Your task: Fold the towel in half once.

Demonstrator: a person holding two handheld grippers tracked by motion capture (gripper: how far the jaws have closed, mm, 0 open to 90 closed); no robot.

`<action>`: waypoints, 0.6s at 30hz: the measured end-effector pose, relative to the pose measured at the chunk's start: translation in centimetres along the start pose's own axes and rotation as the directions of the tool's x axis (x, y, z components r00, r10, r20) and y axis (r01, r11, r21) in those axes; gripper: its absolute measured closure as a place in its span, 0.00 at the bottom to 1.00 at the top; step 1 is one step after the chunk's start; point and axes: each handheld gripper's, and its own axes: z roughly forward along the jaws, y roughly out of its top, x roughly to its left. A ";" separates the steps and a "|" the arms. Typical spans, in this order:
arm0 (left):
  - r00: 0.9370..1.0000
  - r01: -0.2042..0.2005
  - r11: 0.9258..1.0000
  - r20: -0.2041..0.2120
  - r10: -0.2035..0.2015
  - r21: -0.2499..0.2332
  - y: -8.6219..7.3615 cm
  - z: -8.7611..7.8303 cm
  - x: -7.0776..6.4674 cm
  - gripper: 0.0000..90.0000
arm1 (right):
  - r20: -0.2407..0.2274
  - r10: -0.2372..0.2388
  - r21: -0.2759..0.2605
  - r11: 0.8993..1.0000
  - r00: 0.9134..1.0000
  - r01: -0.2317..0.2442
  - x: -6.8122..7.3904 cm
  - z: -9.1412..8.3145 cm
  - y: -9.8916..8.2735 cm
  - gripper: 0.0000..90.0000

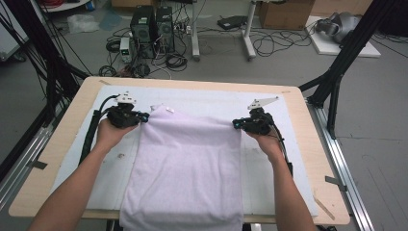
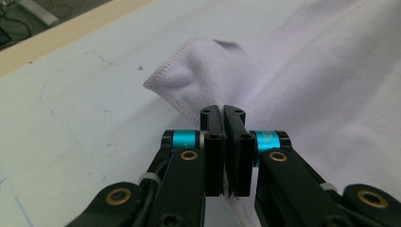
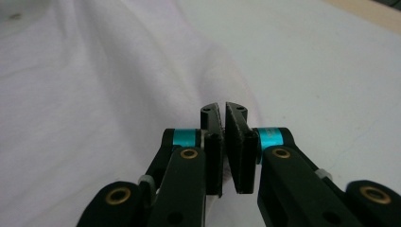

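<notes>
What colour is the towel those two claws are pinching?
Pale lilac, plain, no pattern. The towel shows best in the high view.

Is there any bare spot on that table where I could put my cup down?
Yes: the white mat lies bare right of the towel, and in a narrower strip left of it. Along the towel's far edge it is crowded, with the left gripper and right gripper pinching its corners.

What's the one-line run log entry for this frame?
left gripper: shut on towel far-left edge | right gripper: shut on towel far-right edge | towel: on table, near end overhangs front edge
</notes>
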 end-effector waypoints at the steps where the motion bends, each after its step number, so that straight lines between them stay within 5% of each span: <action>1: 1.000 -0.006 1.000 0.005 0.006 -0.017 -0.2 -0.8 -0.4 0.96 | -0.013 -0.004 -0.013 1.000 1.000 0.004 0.7 -1.0 0.1 0.95; 7: 0.997 -0.059 0.998 0.040 0.061 -0.036 -3.5 -4.4 -4.0 0.96 | -0.081 -0.057 -0.013 0.998 0.995 0.057 5.1 -3.8 -1.0 0.95; 11: 0.994 -0.072 0.997 0.085 0.071 0.007 -7.4 -6.1 -6.6 0.95 | -0.133 -0.075 0.013 0.997 0.988 0.077 8.6 -4.5 -4.1 0.95; 14: 0.994 -0.072 0.996 0.084 0.068 0.048 -9.4 -6.9 -7.8 0.73 | -0.171 -0.065 0.037 0.997 0.983 0.072 10.1 -4.5 -5.8 0.82; 18: 0.997 -0.052 0.998 0.061 0.049 0.046 -9.0 -7.3 -7.1 0.54 | -0.140 -0.052 0.018 0.998 0.989 0.055 9.9 -4.8 -5.6 0.69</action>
